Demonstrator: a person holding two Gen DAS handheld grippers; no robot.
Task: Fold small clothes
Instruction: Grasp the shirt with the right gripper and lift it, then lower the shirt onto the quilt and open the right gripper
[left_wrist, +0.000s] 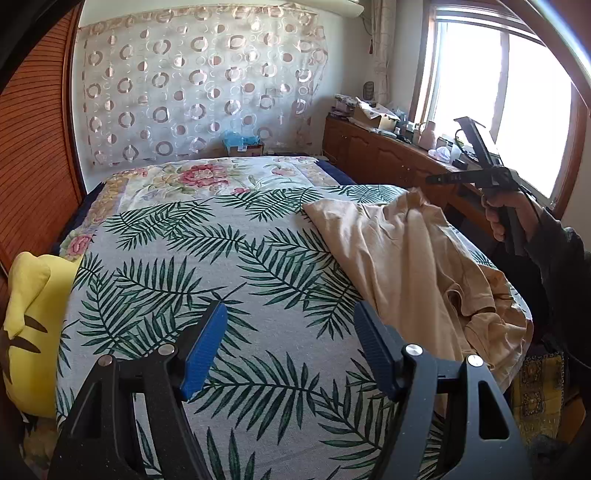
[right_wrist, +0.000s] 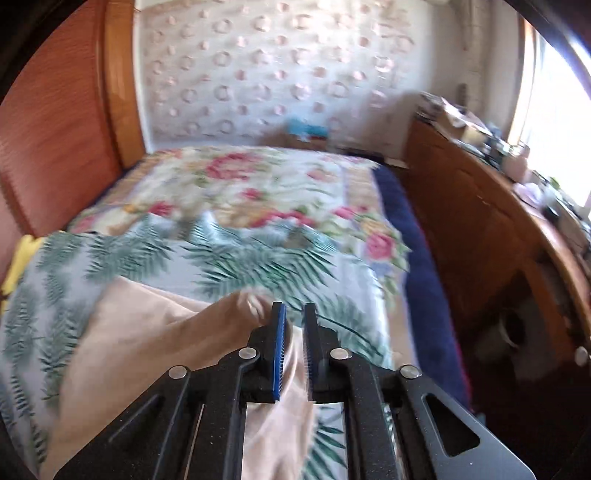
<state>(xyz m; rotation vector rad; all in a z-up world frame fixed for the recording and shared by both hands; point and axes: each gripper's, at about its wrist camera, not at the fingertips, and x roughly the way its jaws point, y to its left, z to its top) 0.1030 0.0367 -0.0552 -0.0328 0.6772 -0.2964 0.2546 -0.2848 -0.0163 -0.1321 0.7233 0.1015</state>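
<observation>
A beige T-shirt (left_wrist: 406, 258) lies crumpled on the right side of the palm-leaf bedspread (left_wrist: 221, 277), part of it hanging over the bed edge. My left gripper (left_wrist: 288, 332) is open and empty above the bedspread, left of the shirt. My right gripper (right_wrist: 293, 325) is shut on a fold of the beige T-shirt (right_wrist: 147, 332) and lifts it off the bed; the right wrist view is motion-blurred. The right gripper (left_wrist: 436, 180) also shows in the left wrist view, held in a hand above the shirt's far corner.
A yellow plush pillow (left_wrist: 29, 332) lies at the bed's left edge. A wooden headboard (left_wrist: 33, 166) runs along the left. A wooden cabinet (left_wrist: 388, 155) cluttered with boxes and bottles stands under the window at right. A floral quilt (left_wrist: 192, 177) covers the far bed.
</observation>
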